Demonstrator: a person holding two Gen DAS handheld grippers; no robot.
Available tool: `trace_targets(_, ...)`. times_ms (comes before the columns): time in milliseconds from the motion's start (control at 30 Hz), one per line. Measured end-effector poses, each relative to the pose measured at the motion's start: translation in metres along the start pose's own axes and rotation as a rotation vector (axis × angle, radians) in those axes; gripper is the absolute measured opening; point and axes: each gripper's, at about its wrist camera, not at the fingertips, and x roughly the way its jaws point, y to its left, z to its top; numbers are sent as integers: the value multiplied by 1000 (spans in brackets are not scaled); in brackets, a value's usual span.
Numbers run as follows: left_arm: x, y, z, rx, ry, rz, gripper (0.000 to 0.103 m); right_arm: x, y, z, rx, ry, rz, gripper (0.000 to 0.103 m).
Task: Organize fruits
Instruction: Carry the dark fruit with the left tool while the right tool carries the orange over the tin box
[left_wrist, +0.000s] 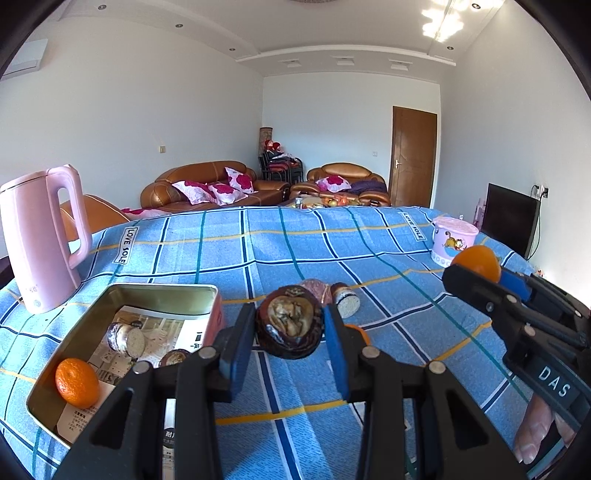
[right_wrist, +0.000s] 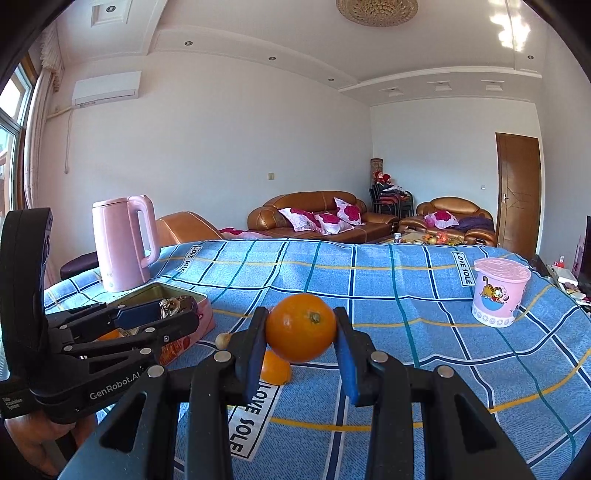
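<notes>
My left gripper (left_wrist: 290, 326) is shut on a dark brown wrinkled fruit (left_wrist: 290, 325) and holds it above the blue checked cloth, just right of an open metal tin (left_wrist: 147, 291). The tin holds an orange (left_wrist: 77, 382) and two wrapped items. My right gripper (right_wrist: 301, 328) is shut on an orange (right_wrist: 301, 326) and holds it in the air; it also shows in the left wrist view (left_wrist: 476, 264). Another orange (right_wrist: 275, 365) lies on the cloth below it. The left gripper also shows in the right wrist view (right_wrist: 173, 314), over the tin (right_wrist: 199, 306).
A pink kettle (left_wrist: 40, 236) stands behind the tin at the left. A pink lidded tub (right_wrist: 498, 295) stands at the right. A wrapped jar (left_wrist: 345, 299) and a pinkish item (left_wrist: 316, 288) lie on the cloth beyond the left gripper. A small pale nut (right_wrist: 223, 339) lies by the tin.
</notes>
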Motion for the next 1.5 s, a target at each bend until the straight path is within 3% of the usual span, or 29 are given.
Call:
trace_targets(800,-15,3,-1,6,-66,60,39,-5,3,0,-16,-56,-9,37)
trace_targets(1500,-12,38,-3,-43,-25,106,39,16,29,3,-63,-12,42,37)
